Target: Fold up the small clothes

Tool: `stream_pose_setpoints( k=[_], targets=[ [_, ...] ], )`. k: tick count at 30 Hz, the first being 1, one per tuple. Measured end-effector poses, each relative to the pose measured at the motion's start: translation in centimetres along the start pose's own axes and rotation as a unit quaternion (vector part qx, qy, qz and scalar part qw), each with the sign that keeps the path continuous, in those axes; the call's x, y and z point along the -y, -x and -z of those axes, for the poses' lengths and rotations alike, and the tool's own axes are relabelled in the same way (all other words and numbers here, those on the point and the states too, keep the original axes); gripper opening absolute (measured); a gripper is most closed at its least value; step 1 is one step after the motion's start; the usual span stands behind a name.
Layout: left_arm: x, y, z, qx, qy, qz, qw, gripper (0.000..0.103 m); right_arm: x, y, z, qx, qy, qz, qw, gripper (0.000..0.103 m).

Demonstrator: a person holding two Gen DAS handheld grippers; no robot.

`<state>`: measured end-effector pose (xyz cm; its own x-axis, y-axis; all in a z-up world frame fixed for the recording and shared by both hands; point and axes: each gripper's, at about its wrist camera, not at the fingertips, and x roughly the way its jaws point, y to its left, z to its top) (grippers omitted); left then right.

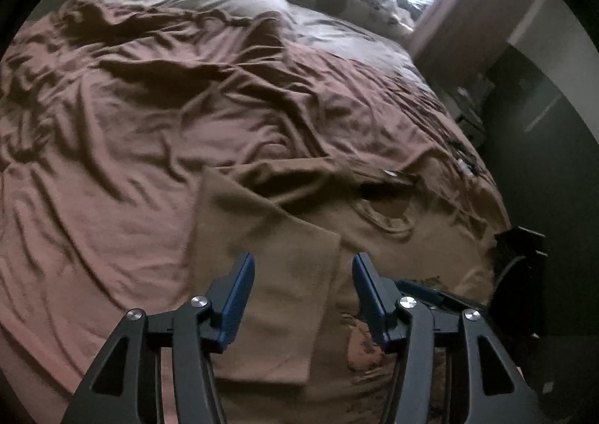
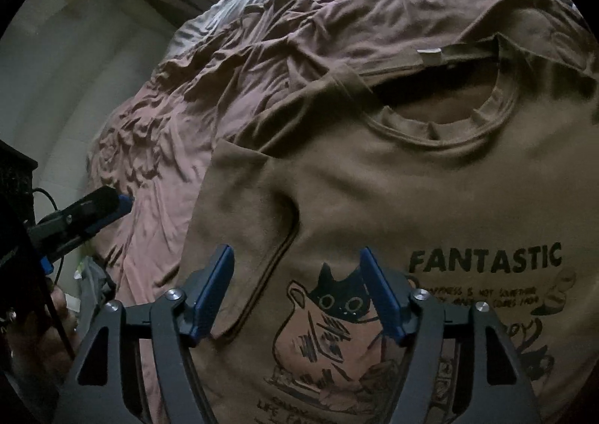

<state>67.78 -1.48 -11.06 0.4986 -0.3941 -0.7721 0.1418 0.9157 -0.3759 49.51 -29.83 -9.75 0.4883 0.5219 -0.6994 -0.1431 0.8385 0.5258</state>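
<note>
Garment and tools at the close of a side fold: an olive-brown cotton T-shirt [image 2: 430,191] with a ribbed round neckline lay face up on a bed covered by a wrinkled dusty-pink sheet [image 1: 112,161], its chest print of a black cat and the word FANTASTIC [image 2: 485,257] uppermost. The left gripper [image 1: 303,266], a black linkage frame with blue pads, stood with its jaws apart and nothing between them; beneath it lay a flat folded panel of the shirt [image 1: 262,255], whose straight edge ran away from the camera toward the collar. The right gripper [image 2: 297,261], of the same build, was likewise released and empty, poised over the cat print [image 2: 337,293] with a hemmed sleeve edge [image 2: 269,274] just to its left in the right wrist view. Neither set of pads touched the cloth. The shirt's long axis ran from the tools toward the neckline [image 2: 449,124], so that collar and small white neck label [image 2: 430,55] lay at the far end and the hem, out of view, lay nearest the person. In the right wrist view the other tool appeared at the left border, beside the shirt's folded left side. By this reading the left side was already turned in, while the shirt's other side extended beyond the right edge of the picture; the right gripper was therefore judged the nearer tool for the matching fold, which would call for a reach sideways across the print, not forward.
</note>
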Motion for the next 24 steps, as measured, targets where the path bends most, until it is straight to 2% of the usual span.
stream_pose_setpoints(
  k=[3, 9, 11, 18, 21, 22, 23, 24],
  targets=[
    [-1.8, 0.0, 0.3, 0.001, 0.015, -0.019, 0.9997, 0.056, -0.3, -0.6, 0.1, -0.003, 0.003, 0.005, 1.0, 0.068],
    [-5.1, -1.2, 1.7, -0.012, 0.031, -0.034, 0.9989, 0.056, 0.2, -3.3, -1.0, -0.014, -0.018, -0.001, 1.0, 0.067],
    [-6.0, -1.9, 2.3, -0.02, 0.034, -0.035, 0.9986, 0.056, 0.8, -4.2, -1.5, -0.018, -0.032, -0.004, 0.999, 0.056],
    [-7.5, -3.8, 3.4, -0.028, 0.043, -0.03, 0.9982, 0.051, 1.6, -7.3, -2.8, -0.023, -0.056, -0.007, 0.998, 0.045],
    [-7.6, -4.4, 3.7, -0.034, 0.041, -0.03, 0.9981, 0.049, 1.1, -8.2, -3.3, -0.022, -0.049, 0.0, 0.999, 0.032],
    [-7.5, -4.6, 3.7, -0.036, 0.038, -0.033, 0.9981, 0.049, 0.8, -8.8, -3.4, -0.028, -0.044, 0.003, 0.999, 0.024],
    [-7.4, -4.7, 3.7, -0.037, 0.035, -0.036, 0.9981, 0.049, 0.6, -9.3, -3.9, -0.037, -0.033, 0.008, 0.999, 0.011],
    [-7.3, -4.8, 3.8, -0.039, 0.033, -0.039, 0.998, 0.049, 0.5, -9.5, -4.2, -0.042, -0.027, 0.012, 0.999, 0.005]
  ],
)
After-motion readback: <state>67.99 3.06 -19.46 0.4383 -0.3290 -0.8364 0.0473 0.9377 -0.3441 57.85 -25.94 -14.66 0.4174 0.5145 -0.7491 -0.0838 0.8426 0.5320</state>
